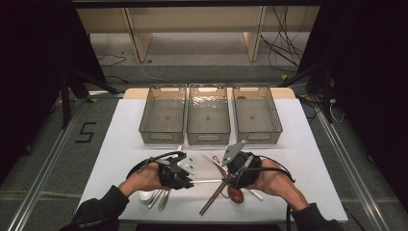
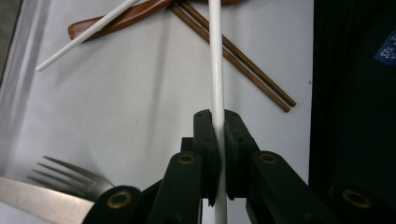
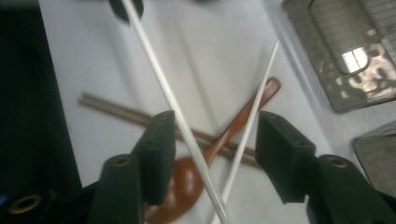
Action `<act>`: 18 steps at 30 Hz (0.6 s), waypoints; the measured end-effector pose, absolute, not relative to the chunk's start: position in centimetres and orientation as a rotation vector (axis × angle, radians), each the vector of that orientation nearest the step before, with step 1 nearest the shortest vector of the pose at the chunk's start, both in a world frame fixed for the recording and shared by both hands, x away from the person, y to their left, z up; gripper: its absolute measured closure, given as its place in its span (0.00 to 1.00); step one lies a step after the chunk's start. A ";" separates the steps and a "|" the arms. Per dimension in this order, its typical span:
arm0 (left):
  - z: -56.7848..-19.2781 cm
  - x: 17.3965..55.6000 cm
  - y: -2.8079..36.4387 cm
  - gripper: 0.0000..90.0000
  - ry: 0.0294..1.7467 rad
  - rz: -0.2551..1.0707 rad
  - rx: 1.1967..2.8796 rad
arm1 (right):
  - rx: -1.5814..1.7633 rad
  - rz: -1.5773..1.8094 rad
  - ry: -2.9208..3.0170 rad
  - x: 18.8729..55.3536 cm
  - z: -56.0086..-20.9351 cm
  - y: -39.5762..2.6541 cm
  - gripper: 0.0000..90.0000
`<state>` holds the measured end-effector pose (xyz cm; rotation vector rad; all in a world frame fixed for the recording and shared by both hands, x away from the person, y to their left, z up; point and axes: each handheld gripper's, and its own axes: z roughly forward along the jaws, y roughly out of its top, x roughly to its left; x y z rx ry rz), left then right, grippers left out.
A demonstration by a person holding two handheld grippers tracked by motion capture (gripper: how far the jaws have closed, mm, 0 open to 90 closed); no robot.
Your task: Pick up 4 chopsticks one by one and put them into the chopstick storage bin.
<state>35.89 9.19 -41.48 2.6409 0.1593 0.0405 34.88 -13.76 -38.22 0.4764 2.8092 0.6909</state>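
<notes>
My left gripper (image 2: 217,140) is shut on a white chopstick (image 2: 215,56), which runs straight out from its jaws. In the high view this gripper (image 1: 189,181) sits at the front left of the white mat (image 1: 298,139) and the chopstick (image 1: 208,181) points right toward my right gripper (image 1: 227,179). The right gripper (image 3: 217,140) is open, and the held chopstick (image 3: 163,93) passes slantwise between its jaws without either pad closing on it. A second white chopstick (image 3: 254,112), a wooden spoon (image 3: 187,179) and a pair of brown chopsticks (image 3: 116,112) lie on the mat beneath.
Three see-through bins (image 1: 208,115) stand side by side at the back of the mat. A fork (image 2: 74,177) and a knife (image 2: 28,196) lie by my left hand, next to a white spoon (image 1: 146,195). The table edge is close in front.
</notes>
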 end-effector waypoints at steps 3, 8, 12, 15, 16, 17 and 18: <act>-41.3 36.2 9.7 0.95 0.222 0.049 2.619 | 0.539 0.789 2.771 35.0 -37.7 -14.3 0.42; -40.9 37.0 11.0 0.95 0.338 0.060 2.590 | 0.642 0.870 2.709 34.7 -37.7 -15.5 0.38; -40.8 37.9 12.1 0.95 0.447 0.066 2.558 | 0.723 0.873 2.677 34.6 -38.1 -16.3 0.38; -40.5 38.5 12.9 0.95 0.527 0.071 2.526 | 0.787 0.859 2.677 34.8 -38.9 -17.0 0.38; -40.4 38.7 13.2 0.95 0.558 0.079 2.511 | 0.798 0.848 2.679 34.8 -39.1 -17.2 0.37; -40.3 38.9 13.4 0.95 0.588 0.088 2.488 | 0.807 0.837 2.684 34.9 -39.4 -17.4 0.37; -40.3 39.1 13.7 0.95 0.615 0.082 2.472 | 0.825 0.836 2.683 34.8 -39.6 -17.5 0.37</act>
